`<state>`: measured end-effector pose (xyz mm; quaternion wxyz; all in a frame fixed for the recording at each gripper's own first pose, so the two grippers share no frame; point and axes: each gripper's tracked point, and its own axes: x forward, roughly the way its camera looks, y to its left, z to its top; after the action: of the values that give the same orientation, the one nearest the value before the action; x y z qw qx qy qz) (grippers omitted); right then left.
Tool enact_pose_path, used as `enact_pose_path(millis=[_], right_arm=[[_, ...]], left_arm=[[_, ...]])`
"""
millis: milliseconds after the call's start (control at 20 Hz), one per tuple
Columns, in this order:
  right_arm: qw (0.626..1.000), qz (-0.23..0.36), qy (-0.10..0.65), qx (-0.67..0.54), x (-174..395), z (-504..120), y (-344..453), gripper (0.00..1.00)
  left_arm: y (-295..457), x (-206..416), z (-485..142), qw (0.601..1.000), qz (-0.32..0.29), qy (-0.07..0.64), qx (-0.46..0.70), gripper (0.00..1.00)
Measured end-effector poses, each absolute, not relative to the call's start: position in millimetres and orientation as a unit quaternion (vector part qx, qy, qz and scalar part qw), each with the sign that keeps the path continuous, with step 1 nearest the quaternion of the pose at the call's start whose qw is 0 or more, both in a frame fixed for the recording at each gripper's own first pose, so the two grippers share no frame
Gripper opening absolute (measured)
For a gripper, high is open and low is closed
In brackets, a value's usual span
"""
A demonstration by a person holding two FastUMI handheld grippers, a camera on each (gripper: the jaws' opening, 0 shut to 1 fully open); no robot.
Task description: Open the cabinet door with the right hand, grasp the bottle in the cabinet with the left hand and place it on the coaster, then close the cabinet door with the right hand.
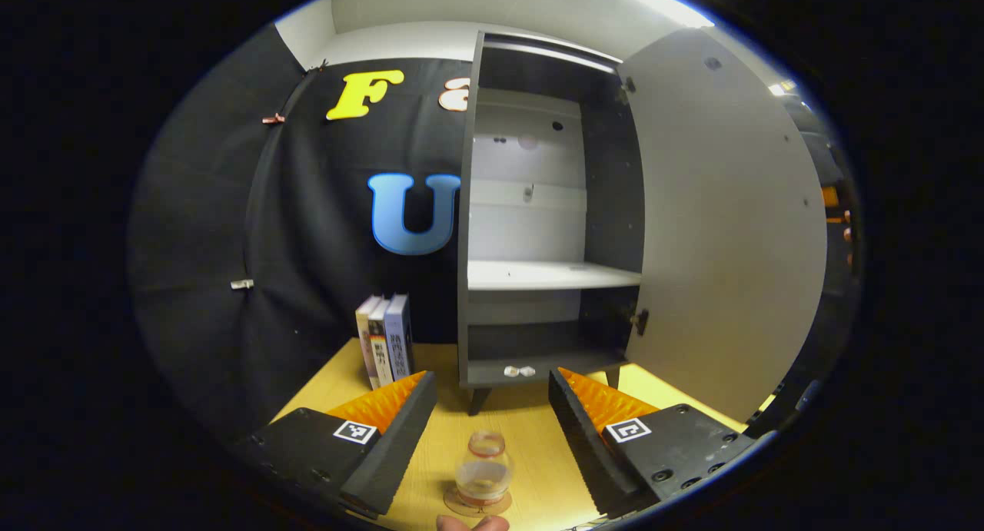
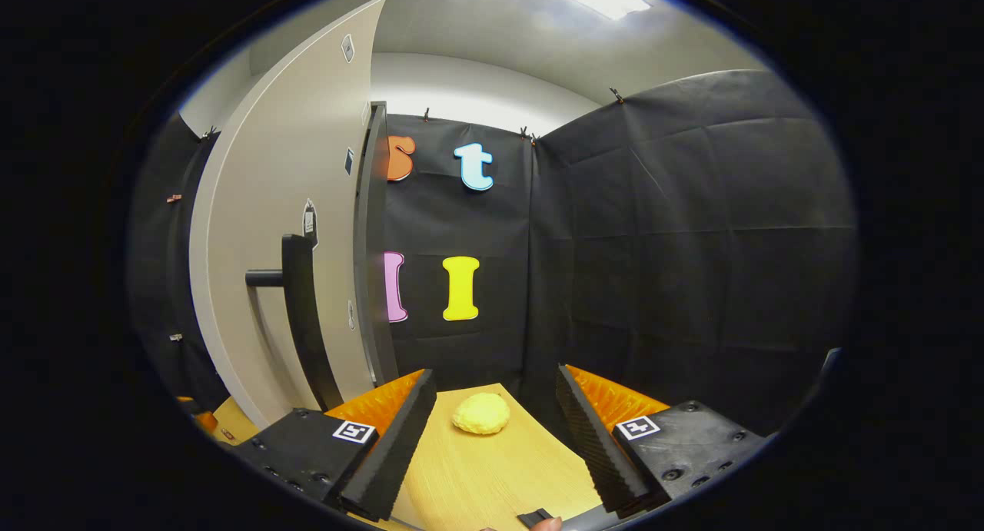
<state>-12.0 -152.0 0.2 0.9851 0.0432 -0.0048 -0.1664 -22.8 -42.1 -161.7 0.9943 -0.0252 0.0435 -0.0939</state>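
In the left gripper view a small clear bottle (image 1: pixel 482 468) stands upright on a round coaster (image 1: pixel 477 505) on the wooden table, low between my fingers. My left gripper (image 1: pixel 492 389) is open, its fingers spread wide and apart from the bottle. Behind it the dark cabinet (image 1: pixel 538 208) stands with its pale door (image 1: pixel 723 231) swung open to the right; its white shelf (image 1: pixel 550 273) is bare. In the right gripper view the same door (image 2: pixel 284 231) with its dark bar handle (image 2: pixel 300 316) stands at the left. My right gripper (image 2: pixel 496 389) is open, holding nothing, just right of the door.
Three books (image 1: pixel 384 339) stand upright left of the cabinet. Two small pale bits (image 1: pixel 519 371) lie on the cabinet's bottom ledge. A yellow lumpy object (image 2: pixel 481 413) lies on the table ahead of my right gripper. Fingertips (image 1: pixel 473 523) show at the bottom edge.
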Motion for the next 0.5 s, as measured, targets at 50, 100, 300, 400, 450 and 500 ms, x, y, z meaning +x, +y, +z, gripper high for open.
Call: enact_pose_path(millis=[50,100,300,400,450,500], right_arm=[[0.985,-0.163,-0.008,0.049,-11,2,-149,0.98],[0.986,-0.159,-0.011,0.055,-8,4,-148,0.98],[0.988,-0.142,-0.020,0.061,-4,10,-141,0.98],[0.988,-0.135,-0.023,0.066,-1,13,-137,0.97],[0.989,-0.132,-0.023,0.070,0,13,-135,0.98],[0.988,-0.134,-0.024,0.071,1,13,-135,0.97]], left_arm=[[-41,-21,-142,0.995,-0.088,0.040,-0.025,0.93],[-39,-19,-122,0.996,-0.083,0.036,-0.024,0.93],[-35,-15,-52,0.997,-0.068,0.014,-0.044,0.93],[-28,-16,-30,0.997,-0.055,0.015,-0.046,0.92],[-26,-16,-23,0.998,-0.048,0.017,-0.039,0.92],[-23,-16,-17,0.999,-0.043,0.018,-0.029,0.93]])
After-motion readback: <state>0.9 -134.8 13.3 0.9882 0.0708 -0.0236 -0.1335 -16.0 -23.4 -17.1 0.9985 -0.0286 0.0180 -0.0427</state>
